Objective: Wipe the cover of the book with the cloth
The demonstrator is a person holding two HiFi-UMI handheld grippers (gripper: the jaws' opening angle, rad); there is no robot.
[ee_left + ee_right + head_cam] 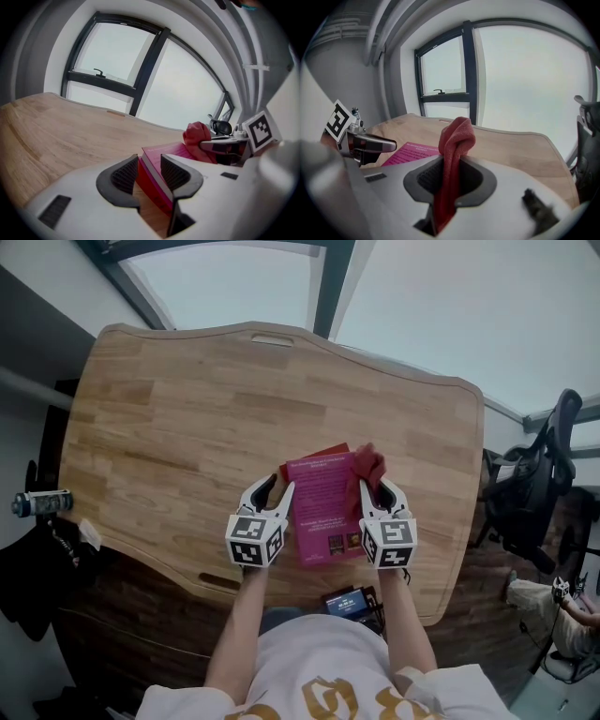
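Nearest my head camera are the person's white shirt with gold print [328, 690] and two bare forearms reaching to the tongs. Each of these carries a cube with black-and-white square markers at its rear.

The left tongs [274, 486] have smooth white shells and dark ribbed pads [123, 176]. They stand released, jaws apart, and the near left edge of the book [323, 507] sits in the gap. I see no pad pressing on it.

The right tongs [375, 488] are clenched on the cloth [368, 463]. It is a red cloth with a fine woven nap, pinched into a narrow strip between the pads. Above the tips it rises in a soft folded hump [454, 140]. From above, that bunch sits at the book's far right corner. Whether it touches the cover I cannot tell.

The book is a thin rectangle lying flat, with a glossy magenta cover bearing small print. Seen edge-on [154, 176], it shows pale page edges and a red layer beneath. It rests between the two tongs, near the table's front edge.

The table [187, 418] is light wood laid in plank strips. Its corners are rounded, its front edge curves inward, and a slim slot [272, 339] is cut near the far edge.

A dark office chair [534, 484] stands off the table's right side.
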